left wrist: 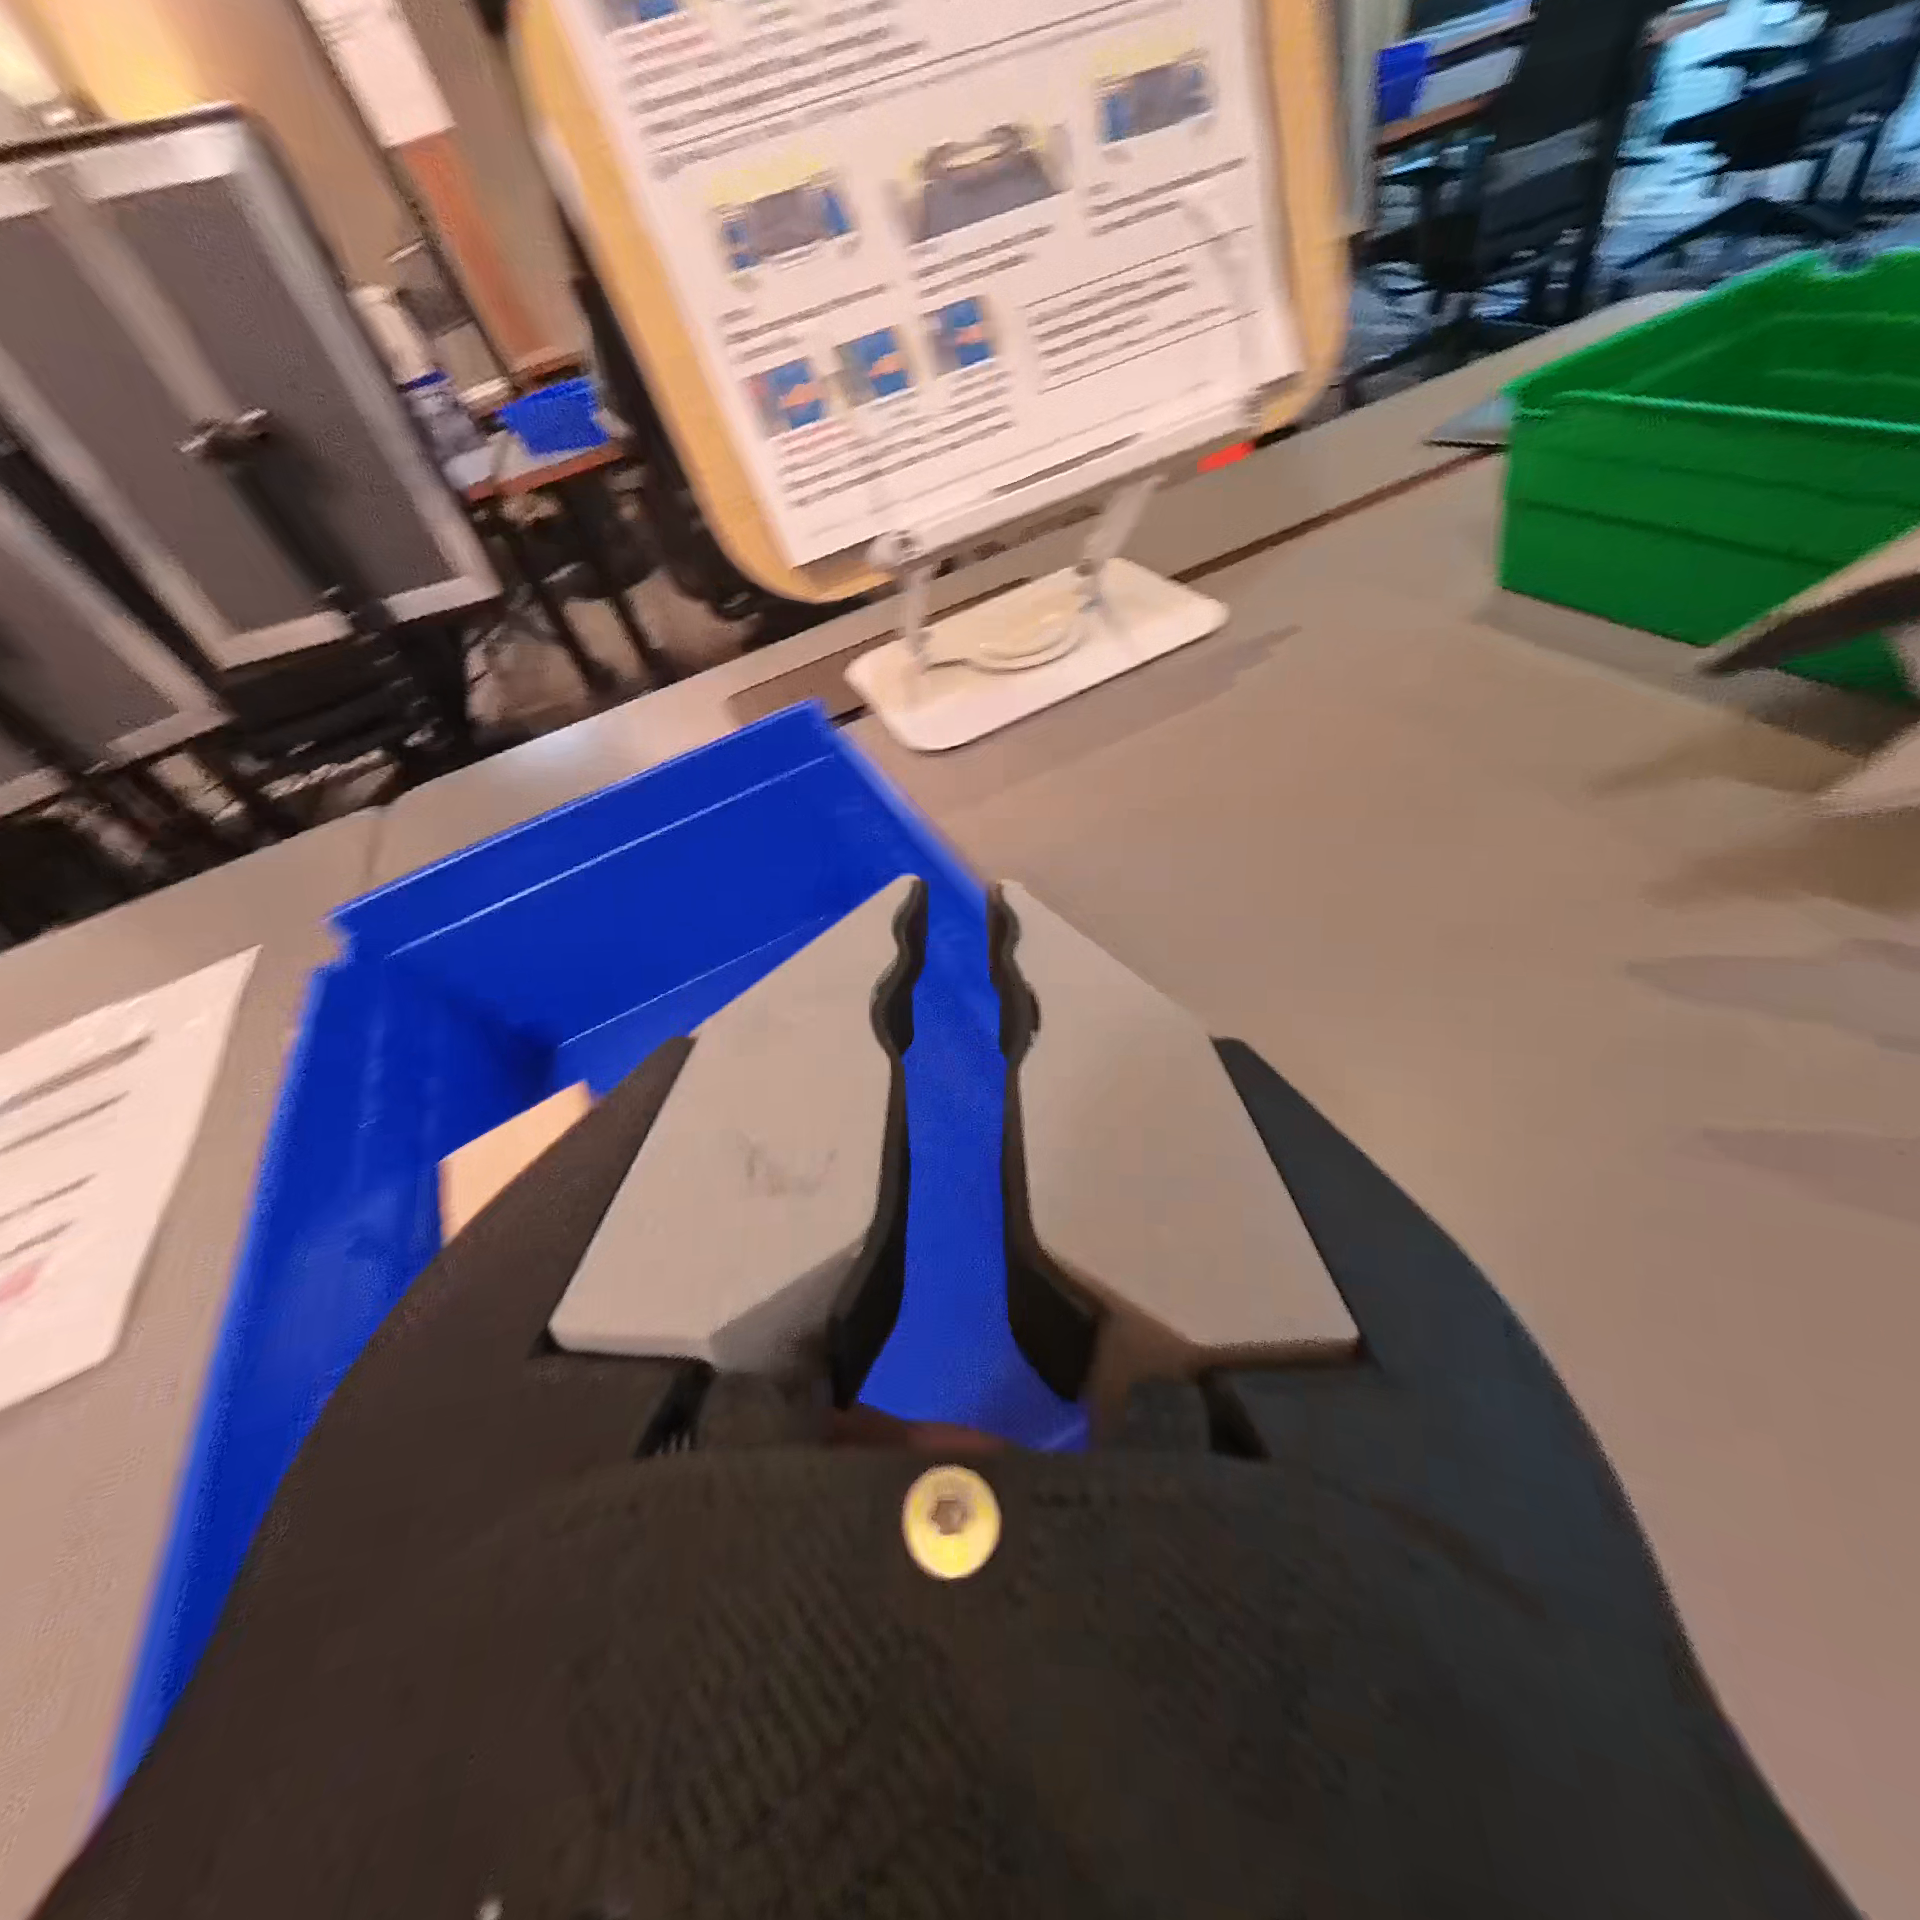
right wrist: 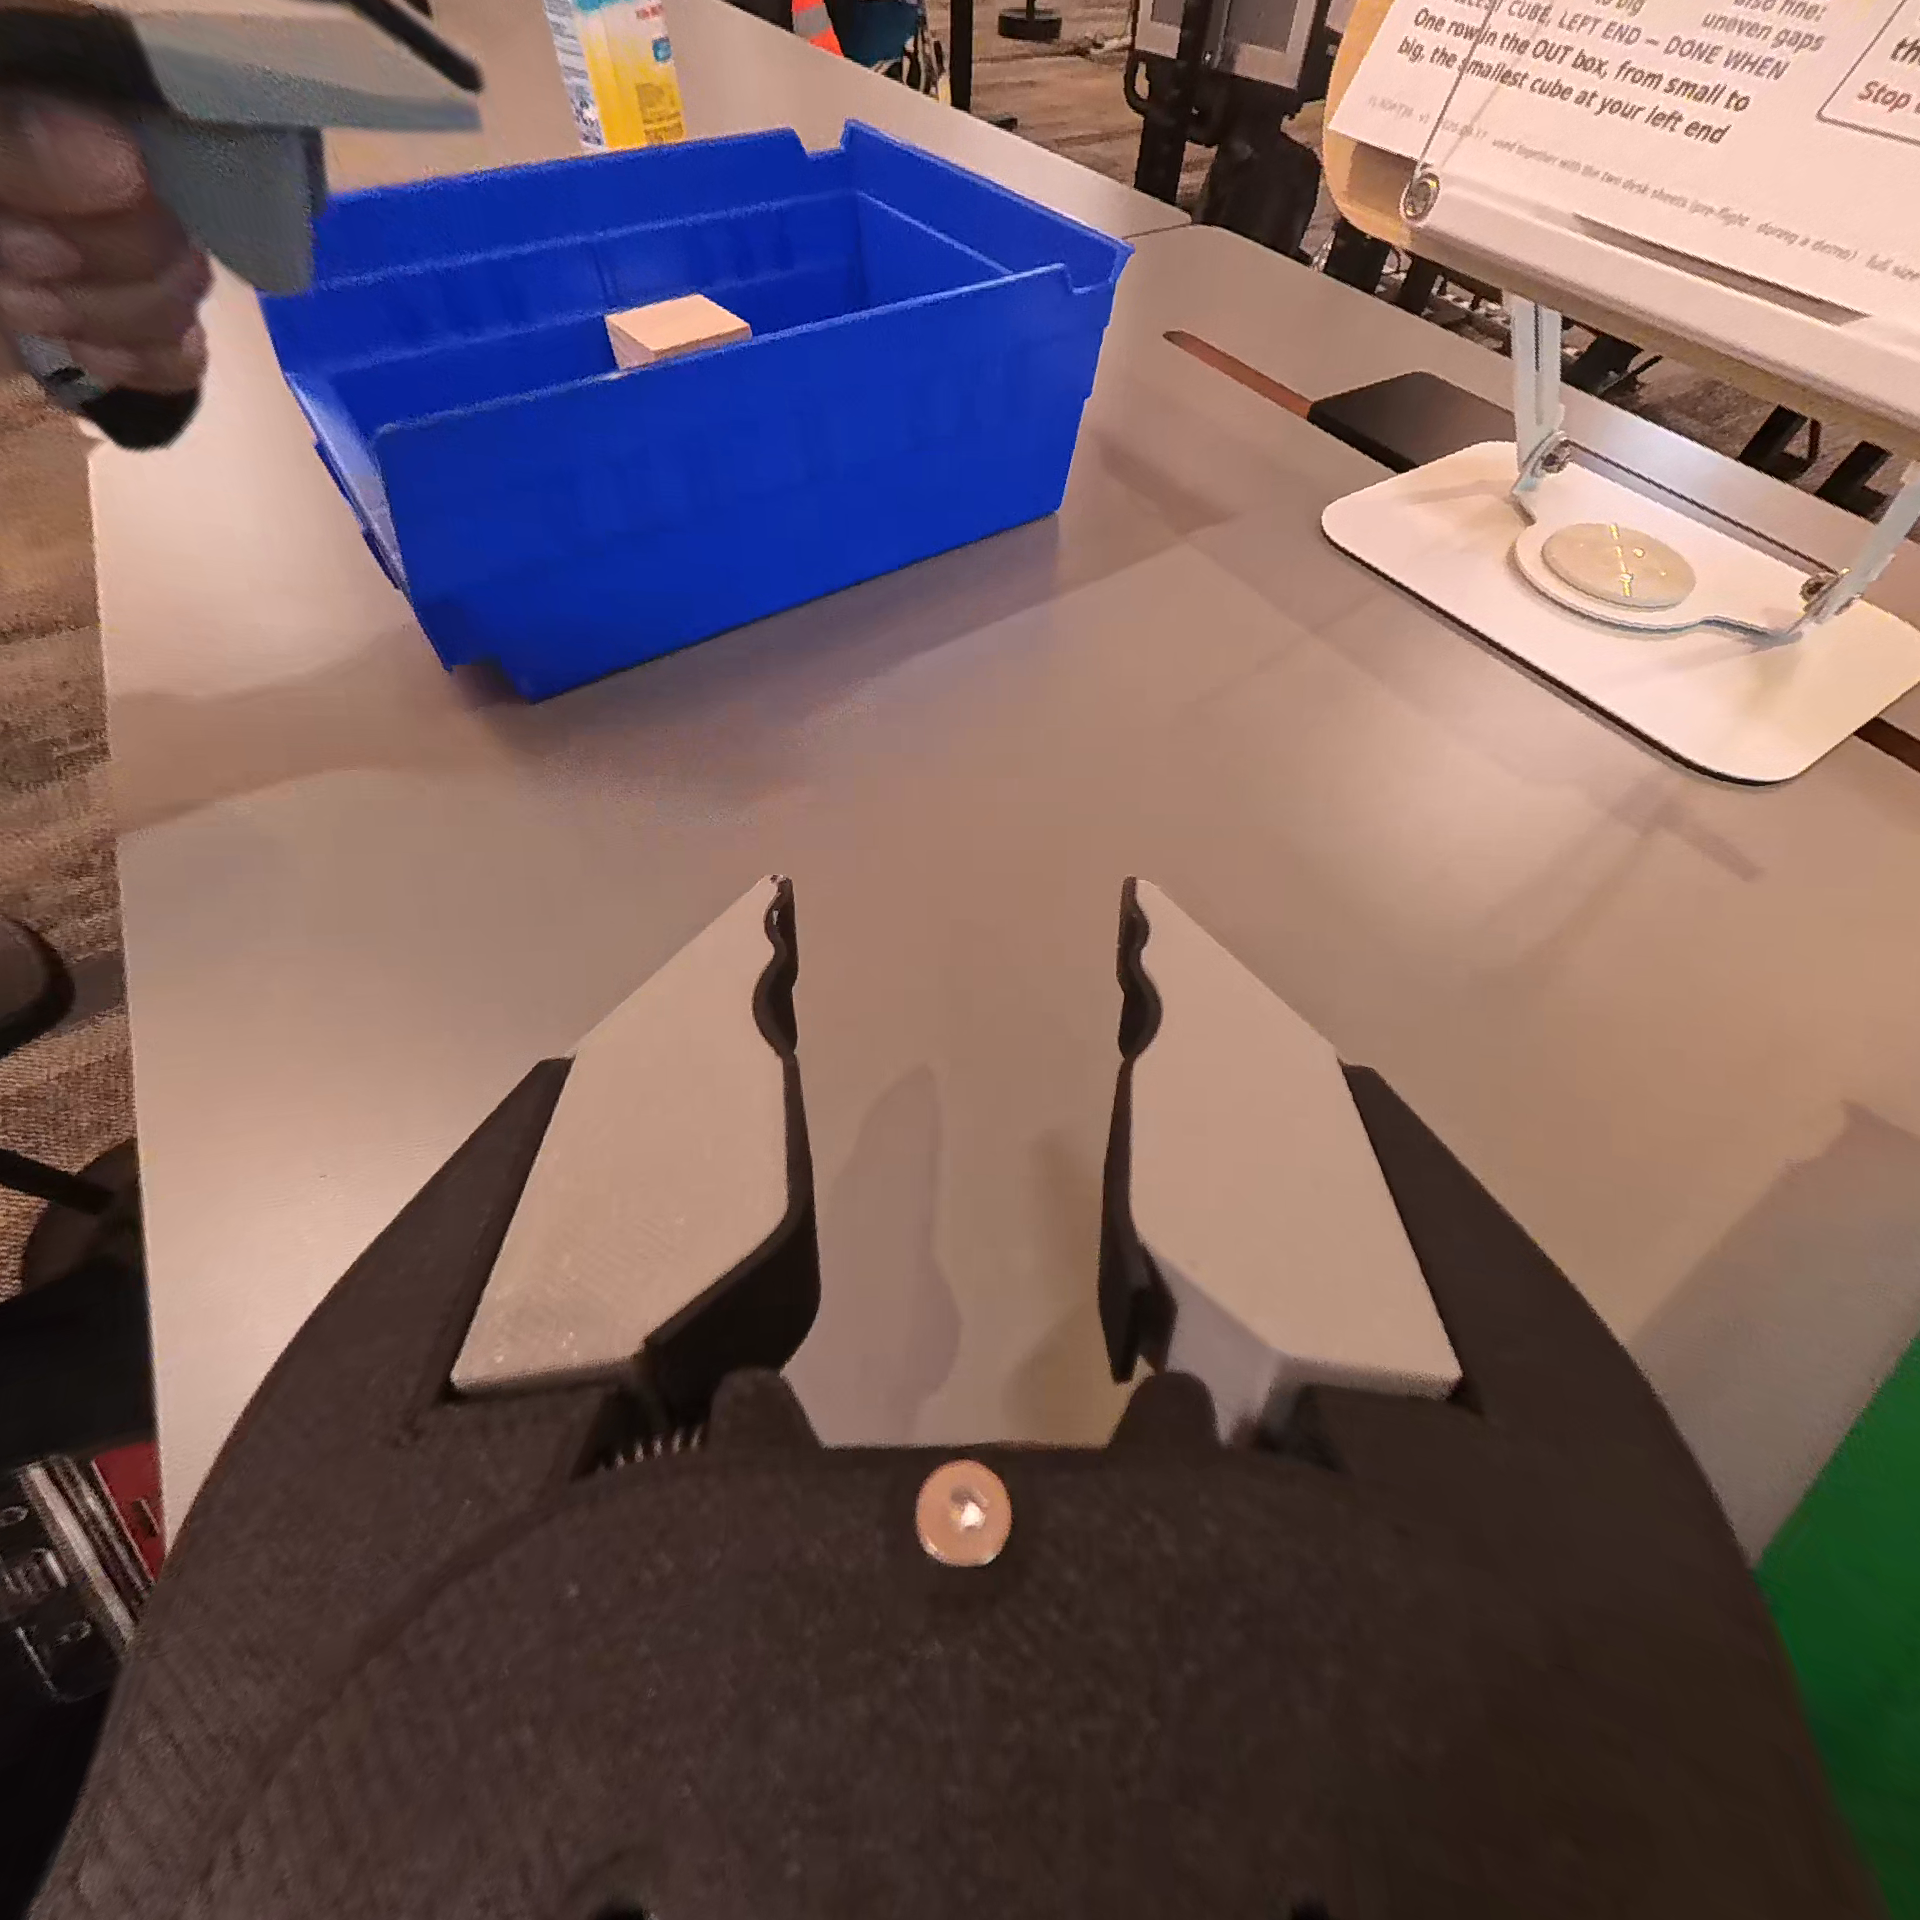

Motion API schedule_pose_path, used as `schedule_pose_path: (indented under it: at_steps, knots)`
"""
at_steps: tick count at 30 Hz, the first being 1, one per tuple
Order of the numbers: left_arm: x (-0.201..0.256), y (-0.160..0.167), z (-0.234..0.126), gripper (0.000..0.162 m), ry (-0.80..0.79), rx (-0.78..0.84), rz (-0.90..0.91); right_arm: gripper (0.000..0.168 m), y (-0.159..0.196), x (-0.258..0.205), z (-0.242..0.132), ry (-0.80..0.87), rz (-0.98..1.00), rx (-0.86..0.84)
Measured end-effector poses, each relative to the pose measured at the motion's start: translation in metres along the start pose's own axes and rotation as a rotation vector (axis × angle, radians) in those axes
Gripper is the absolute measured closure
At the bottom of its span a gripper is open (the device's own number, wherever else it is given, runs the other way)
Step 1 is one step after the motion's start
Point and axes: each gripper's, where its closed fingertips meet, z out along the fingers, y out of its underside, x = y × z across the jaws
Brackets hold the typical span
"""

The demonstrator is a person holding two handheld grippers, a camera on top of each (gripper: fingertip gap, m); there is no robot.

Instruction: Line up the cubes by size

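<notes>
While a single wooden cube (right wrist: 677,327) rests inside the blue bin (right wrist: 727,540) on the bench (right wrist: 1039,790), the left gripper (left wrist: 954,914), narrowly parted and empty, is held directly above it; the right gripper (right wrist: 956,904), wide and empty, is well apart, cube ahead-left.

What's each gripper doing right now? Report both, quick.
Left gripper: open by a narrow gap, holding nothing, above the blue bin.
Right gripper: open wide, empty, over the bare table.
</notes>
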Motion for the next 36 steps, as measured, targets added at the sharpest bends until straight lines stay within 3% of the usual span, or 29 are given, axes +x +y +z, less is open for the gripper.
schedule_pose_path:
  at_steps: [3,7,10,13,18,21,24,28,34,35,36]
  knots:
    - [-0.051,0.012,0.001,0.150,-0.091,-0.066,-0.063,0.109,-0.001,-0.003,0.000,-0.008,-0.005,0.003]
    - [-0.106,0.043,0.024,0.132,-0.136,-0.278,-0.151,0.110,0.000,-0.006,0.002,-0.011,-0.017,-0.002]
    - [-0.120,0.085,0.041,0.096,-0.141,-0.536,-0.112,0.110,0.001,-0.005,0.003,-0.006,-0.021,-0.010]
    - [-0.127,0.117,0.050,0.083,-0.171,-0.701,-0.100,0.110,0.001,-0.005,0.003,-0.008,-0.017,-0.005]
    - [-0.125,0.141,0.056,0.081,-0.202,-0.810,-0.115,0.111,-0.001,-0.006,0.002,-0.017,-0.011,0.005]
    - [-0.129,0.145,0.057,0.080,-0.238,-0.837,-0.094,0.112,-0.002,-0.008,0.001,-0.019,-0.018,0.008]
    - [-0.117,0.141,0.057,0.076,-0.176,-0.870,-0.093,0.112,-0.002,-0.008,0.000,-0.021,-0.021,0.012]
    - [-0.105,0.126,0.056,0.097,-0.107,-0.835,-0.122,0.112,-0.002,-0.008,0.000,-0.025,-0.014,0.010]
    - [-0.107,0.144,0.056,0.078,-0.116,-0.889,-0.107,0.113,-0.001,-0.010,0.001,-0.025,-0.027,0.002]
    - [-0.106,0.150,0.058,0.079,-0.112,-0.896,-0.119,0.113,-0.001,-0.010,0.001,-0.023,-0.029,0.002]
    - [-0.105,0.154,0.062,0.090,-0.107,-0.894,-0.126,0.114,-0.001,-0.009,0.001,-0.021,-0.031,0.002]
